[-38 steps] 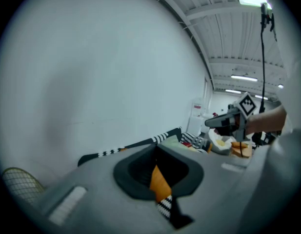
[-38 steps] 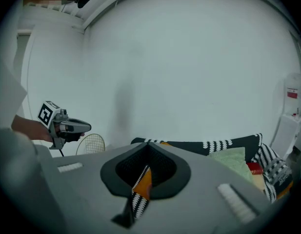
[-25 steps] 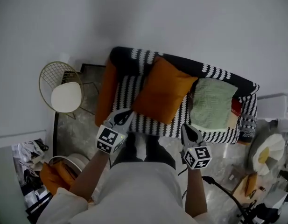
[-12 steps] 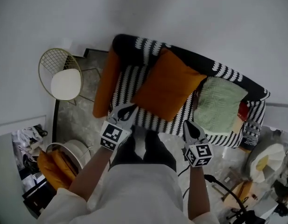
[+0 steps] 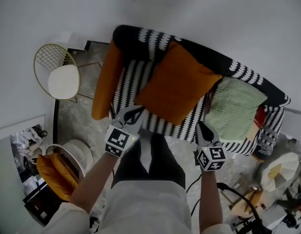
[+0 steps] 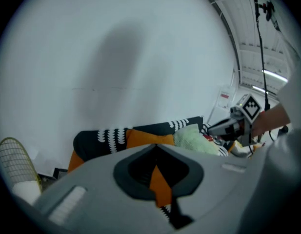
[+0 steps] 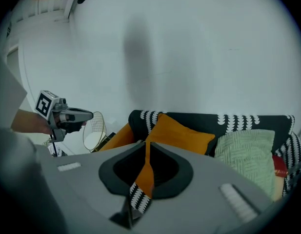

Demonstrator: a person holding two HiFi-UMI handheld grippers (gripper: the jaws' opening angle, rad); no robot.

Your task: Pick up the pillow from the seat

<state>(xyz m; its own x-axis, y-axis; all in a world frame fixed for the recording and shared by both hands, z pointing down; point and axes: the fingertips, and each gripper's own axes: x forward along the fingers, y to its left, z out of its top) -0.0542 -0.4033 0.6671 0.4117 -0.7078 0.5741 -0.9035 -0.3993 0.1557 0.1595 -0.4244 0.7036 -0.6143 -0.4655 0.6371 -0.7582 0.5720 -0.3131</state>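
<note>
Head view, sofa (image 5: 140, 35): is standing against the white wall (image 5: 213, 13); its black-and-white striped seat (image 5: 132, 84) is running left to right.
Pillow (image 5: 177, 84): orange and square, so it is showing no clear long axis. It is sitting cornerwise on the left-middle part of the seat, its upper corner leaning on the backrest (image 5: 204, 57) and its lower corner pointing at the seat's front edge.
Green cushion (image 5: 235, 108): is lying just right of the pillow.
Pillow vs grippers: is lying ahead of both and between their lines of aim, touching neither.
Left forearm (image 5: 94, 177), right forearm (image 5: 209, 199): are both reaching forward and down from the torso, roughly parallel.
Left gripper (image 5: 135, 112): jaws are resting closed together, gripping nothing; the tip is overlapping the seat's front edge near the pillow's left corner.
Right gripper (image 5: 201, 126): jaws have just been opening and are standing a thin slit apart with nothing between them; it is pointing at the seat front, right of the pillow's lower corner.
</note>
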